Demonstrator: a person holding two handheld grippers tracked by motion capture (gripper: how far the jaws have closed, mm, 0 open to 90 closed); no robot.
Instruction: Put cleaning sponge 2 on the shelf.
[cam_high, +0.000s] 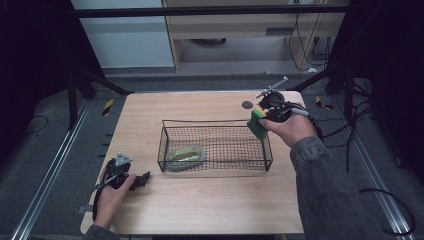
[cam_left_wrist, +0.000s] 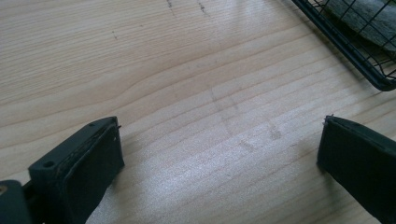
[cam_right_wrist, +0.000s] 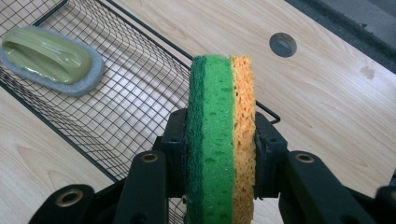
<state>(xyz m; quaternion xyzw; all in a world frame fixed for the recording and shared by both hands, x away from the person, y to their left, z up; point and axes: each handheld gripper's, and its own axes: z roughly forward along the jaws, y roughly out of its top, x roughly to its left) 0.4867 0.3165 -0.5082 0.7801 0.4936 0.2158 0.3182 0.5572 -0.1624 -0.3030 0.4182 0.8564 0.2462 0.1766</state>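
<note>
Two claws: one loaded, one idle.
Right claw (cam_right_wrist: 219, 154): clamped on the sponge, one pad on the dark green face, the other on the orange face; seen in the high view at the basket's far right corner, held above the bench.
Left claw (cam_left_wrist: 219, 154): jaws spread wide, nothing between them, bare wood beneath; in the high view it rests low at the near left of the bench (cam_high: 210, 210), well apart from the basket.
Sponge (cam_right_wrist: 222, 135): three layers, dark green scouring pad, bright green, orange; gripped near its lower end, the rest standing free beyond the pads.
Sponge axis: long axis runs straight out along the jaws, away from the hand; broad faces turned sideways, the narrow edge facing the camera.
Wire basket (cam_high: 165, 145): black mesh, long side across the bench, just beside and below the sponge.
Scrubber (cam_right_wrist: 49, 58): olive handle on a grey pad, lying flat in the basket's near left end.
Progress, as judged: scrubber appears stowed; sponge lifted but not yet over the basket's opening.
Remaining, as judged: carry it over the rim, lower, release.
</note>
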